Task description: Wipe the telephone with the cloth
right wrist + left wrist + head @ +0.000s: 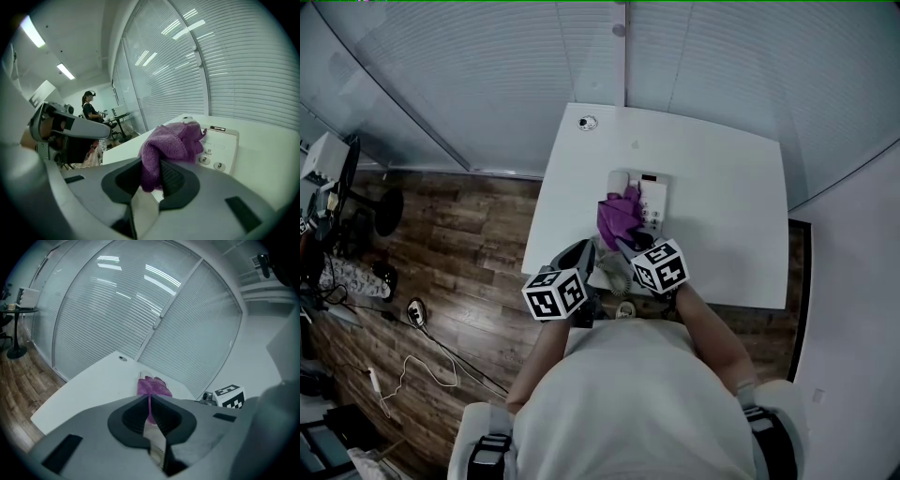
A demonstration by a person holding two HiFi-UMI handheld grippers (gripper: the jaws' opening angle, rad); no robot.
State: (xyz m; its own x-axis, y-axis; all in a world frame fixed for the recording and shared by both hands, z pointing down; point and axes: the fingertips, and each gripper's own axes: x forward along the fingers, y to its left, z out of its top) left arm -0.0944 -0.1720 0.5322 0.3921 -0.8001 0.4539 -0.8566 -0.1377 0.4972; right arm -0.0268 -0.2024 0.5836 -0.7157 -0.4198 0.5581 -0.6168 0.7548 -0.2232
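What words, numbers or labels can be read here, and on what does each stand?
"2": round key of the telephone, right gripper view.
"3": the key beside it.
Dark strip at the telephone's top edge: too small to read.
Marker cube: square patterns only, no words.

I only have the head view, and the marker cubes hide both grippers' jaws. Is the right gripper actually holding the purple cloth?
Observer: Yes, the right gripper is clamped on a fold of the purple cloth.
Operator: And the left one?
Observer: The left gripper has its jaws together, empty; the cloth lies beyond them.
Operator: Which keys are uncovered?
Observer: On the telephone, keys 2 and 3 show beside the cloth.
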